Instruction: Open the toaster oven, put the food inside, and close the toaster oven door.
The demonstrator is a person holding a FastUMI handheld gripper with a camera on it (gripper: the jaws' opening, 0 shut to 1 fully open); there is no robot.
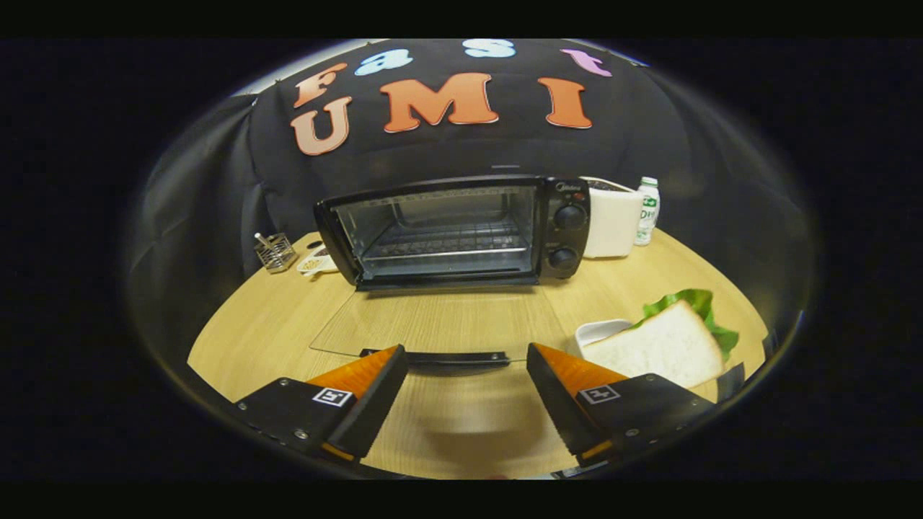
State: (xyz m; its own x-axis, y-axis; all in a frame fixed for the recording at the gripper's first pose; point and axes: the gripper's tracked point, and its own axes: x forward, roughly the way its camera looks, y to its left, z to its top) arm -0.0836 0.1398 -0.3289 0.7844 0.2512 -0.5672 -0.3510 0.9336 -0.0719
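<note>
Oven [461, 231] door [433, 324] lies flat open w/ handle [447, 357] just ahead of my hand-held gripper [465, 378], fingers wide apart, empty. Opening seems done. Next: grip sandwich [667, 342] beside right finger, on tray [598, 331].

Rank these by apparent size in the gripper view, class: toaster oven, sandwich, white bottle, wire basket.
1. toaster oven
2. sandwich, though nearness to the camera enlarges it
3–4. white bottle and wire basket look alike; unranked.
The gripper is open, holding nothing.
</note>
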